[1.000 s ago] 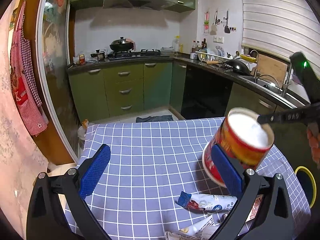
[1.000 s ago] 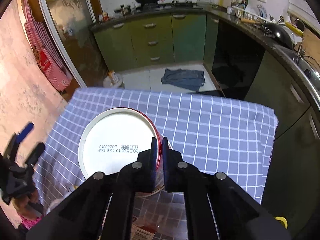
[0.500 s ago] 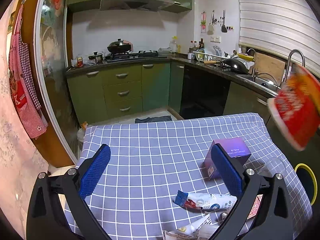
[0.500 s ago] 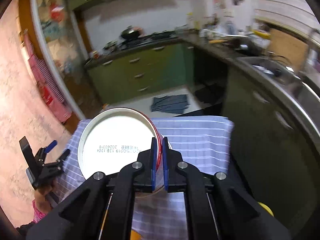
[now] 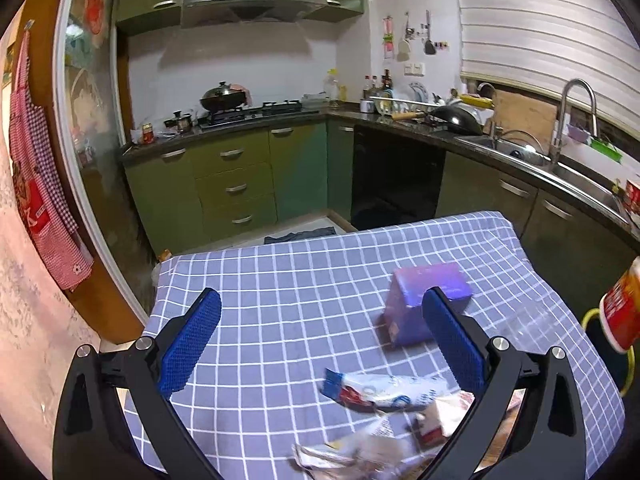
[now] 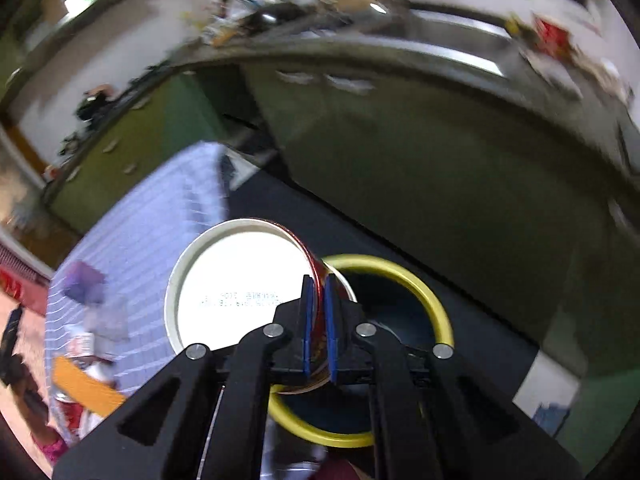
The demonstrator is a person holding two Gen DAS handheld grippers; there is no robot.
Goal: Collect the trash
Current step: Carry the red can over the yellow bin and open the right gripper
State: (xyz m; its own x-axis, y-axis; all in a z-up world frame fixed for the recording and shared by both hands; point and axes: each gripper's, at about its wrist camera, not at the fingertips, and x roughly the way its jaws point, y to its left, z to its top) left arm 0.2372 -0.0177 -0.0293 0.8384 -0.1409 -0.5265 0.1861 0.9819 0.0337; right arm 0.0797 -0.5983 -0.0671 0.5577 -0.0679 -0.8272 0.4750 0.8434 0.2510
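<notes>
Pinching the rim of the cup [image 6: 240, 292], the right gripper [image 6: 318, 320] is held over the bin [image 6: 420, 292], apparently just left of its mouth. The left gripper [image 5: 320, 344] is spread, farther off.

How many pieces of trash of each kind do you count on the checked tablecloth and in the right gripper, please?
Purple box: 1
Red tub, clamped in the right gripper: 1
Wrappers: at least 2; the heap is blurred
Total: at least 4
</notes>
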